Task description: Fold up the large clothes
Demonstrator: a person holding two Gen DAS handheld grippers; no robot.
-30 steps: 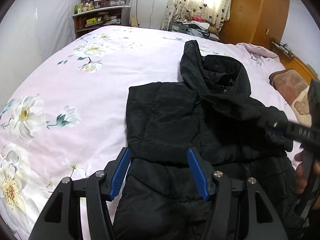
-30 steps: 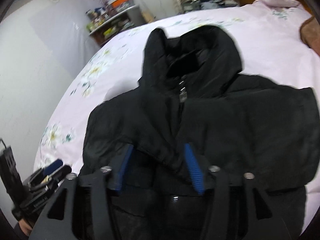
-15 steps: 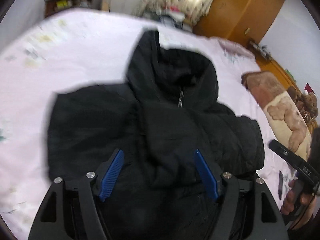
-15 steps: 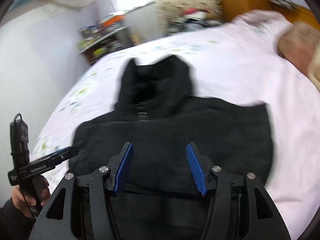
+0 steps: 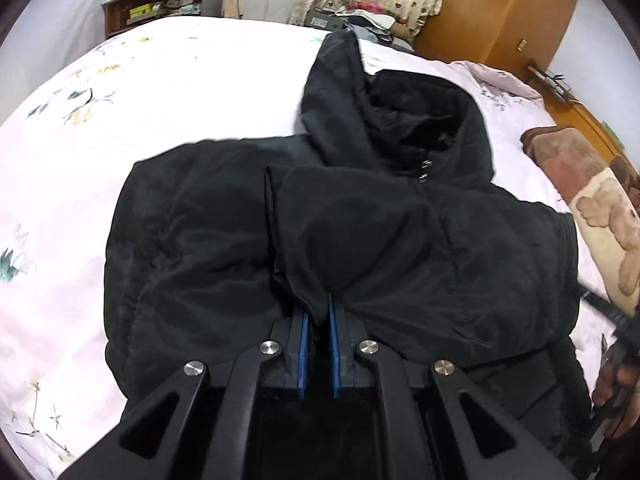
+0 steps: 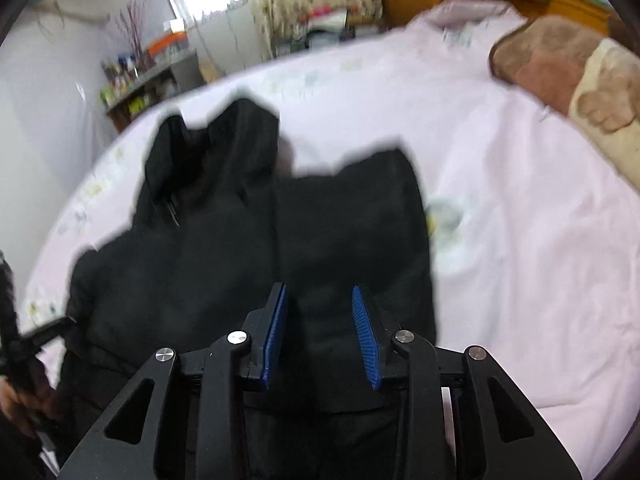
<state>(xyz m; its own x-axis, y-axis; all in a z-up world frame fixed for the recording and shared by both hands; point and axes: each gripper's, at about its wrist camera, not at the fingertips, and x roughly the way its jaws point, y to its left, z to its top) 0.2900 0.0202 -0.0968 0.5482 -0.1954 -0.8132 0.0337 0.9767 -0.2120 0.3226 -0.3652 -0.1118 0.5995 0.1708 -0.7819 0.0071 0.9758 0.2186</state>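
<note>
The jacket is black padded cloth with a slight sheen. The bedsheet is smooth, matt cloth with printed flowers. The left gripper has ribbed blue pads and shiny metal screws.

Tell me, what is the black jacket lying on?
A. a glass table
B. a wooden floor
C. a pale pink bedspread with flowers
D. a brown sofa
C: the black jacket is spread across a pale pink bedspread printed with flowers, which shows around it in both views.
</note>
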